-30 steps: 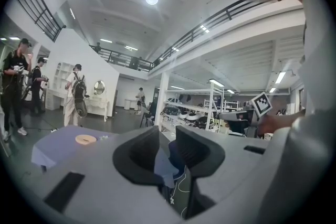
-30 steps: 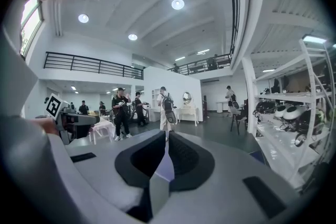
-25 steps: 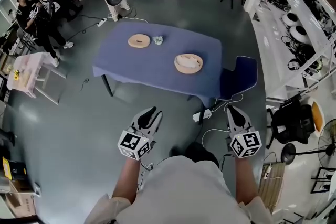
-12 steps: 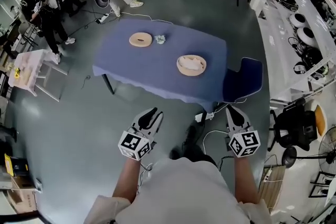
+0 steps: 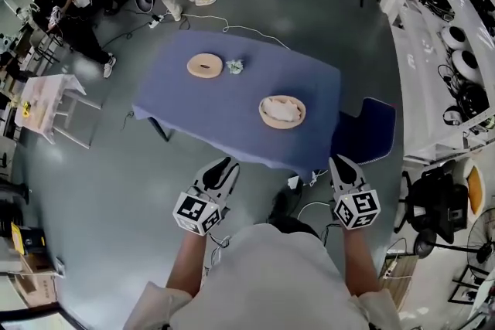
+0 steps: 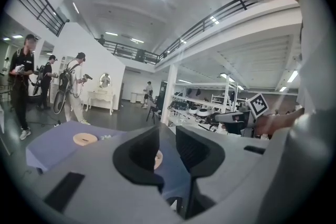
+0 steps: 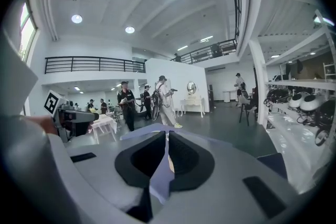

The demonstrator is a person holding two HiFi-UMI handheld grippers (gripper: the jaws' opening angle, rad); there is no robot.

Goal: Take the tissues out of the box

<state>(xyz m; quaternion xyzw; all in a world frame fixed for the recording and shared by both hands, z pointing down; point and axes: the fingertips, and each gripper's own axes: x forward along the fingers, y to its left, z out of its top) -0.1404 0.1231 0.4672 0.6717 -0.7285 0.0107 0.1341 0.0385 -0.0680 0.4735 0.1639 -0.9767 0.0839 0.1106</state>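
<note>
Left gripper (image 5: 224,165): smooth grey jaws parted, nothing between them. Right gripper (image 5: 338,163): jaws a narrow slit apart, empty. Both hover just short of the blue-clothed table (image 5: 232,100). Toward the table's near right sits the round wooden box (image 5: 264,116), holding crumpled white tissues (image 5: 282,109).

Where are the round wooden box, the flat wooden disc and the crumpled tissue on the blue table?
Round wooden box (image 5: 282,126): head view, its near rim.
Flat wooden disc (image 5: 197,67): head view, its top face.
Crumpled tissue (image 5: 234,66): head view, its middle.
</note>
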